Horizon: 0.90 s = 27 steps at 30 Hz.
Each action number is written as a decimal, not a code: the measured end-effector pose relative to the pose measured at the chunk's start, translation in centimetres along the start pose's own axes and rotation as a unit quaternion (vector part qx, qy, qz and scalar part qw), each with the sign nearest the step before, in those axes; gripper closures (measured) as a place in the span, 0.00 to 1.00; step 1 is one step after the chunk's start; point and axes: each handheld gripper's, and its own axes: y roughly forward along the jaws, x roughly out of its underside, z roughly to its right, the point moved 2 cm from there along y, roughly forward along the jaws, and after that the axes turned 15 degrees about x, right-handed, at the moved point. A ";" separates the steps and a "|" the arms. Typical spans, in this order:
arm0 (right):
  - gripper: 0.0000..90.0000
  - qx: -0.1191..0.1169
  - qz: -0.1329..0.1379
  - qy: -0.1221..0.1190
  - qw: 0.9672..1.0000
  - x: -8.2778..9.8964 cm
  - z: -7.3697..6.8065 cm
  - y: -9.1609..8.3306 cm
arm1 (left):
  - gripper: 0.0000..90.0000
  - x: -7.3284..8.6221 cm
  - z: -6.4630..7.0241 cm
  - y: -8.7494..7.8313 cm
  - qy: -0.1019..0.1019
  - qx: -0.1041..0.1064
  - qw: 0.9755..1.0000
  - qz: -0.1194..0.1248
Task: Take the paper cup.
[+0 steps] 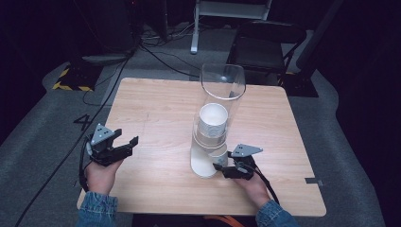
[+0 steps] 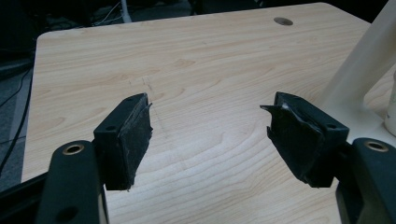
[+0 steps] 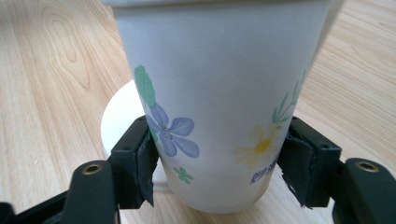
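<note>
A wooden table (image 1: 156, 109) is being viewed from above, with a tall clear tube (image 1: 222, 90) standing upright near its middle; a stack of white paper cups (image 1: 211, 137) is being held inside the tube's lower part, and the stack is emerging at the bottom, where it is resting on the tabletop.

The right gripper (image 1: 226, 169) is being held just right of the stack's base by the person's right hand (image 1: 250, 182); in the right gripper view, the right gripper (image 3: 219, 163) is being pressed against both sides of the flowered cup (image 3: 219, 93), whose wall is being touched by each black jaw pad; the cup is thus being grasped low on its body, and a white disc-like base (image 3: 119, 126) is being seen behind it on the wood.

The left gripper (image 1: 124, 144) is being held well apart from the stack, near the table's left edge, by the left hand (image 1: 101, 175); in the left gripper view, the left gripper (image 2: 210, 133) is being kept wide apart with bare wood between its jaws; nothing is being gripped there, and part of a pale stand (image 2: 359, 70) is being seen at the right edge.
</note>
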 end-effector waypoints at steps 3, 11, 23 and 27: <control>0.39 0.005 0.002 0.001 1.000 0.2 0.3 -0.7 | 0.33 -0.1 0.1 0.1 0.002 0.001 1.000 0.000; 0.39 0.031 0.033 0.021 0.999 0.7 2.8 -2.4 | 0.33 -0.1 0.1 0.7 0.002 0.005 1.000 -0.006; 0.39 0.095 0.070 0.077 0.990 0.3 8.3 -4.5 | 0.33 0.2 0.0 0.7 0.000 -0.002 1.000 -0.010; 0.39 0.123 0.061 0.095 0.986 0.6 10.2 -4.4 | 0.33 0.4 -0.1 0.8 -0.001 -0.005 1.000 -0.014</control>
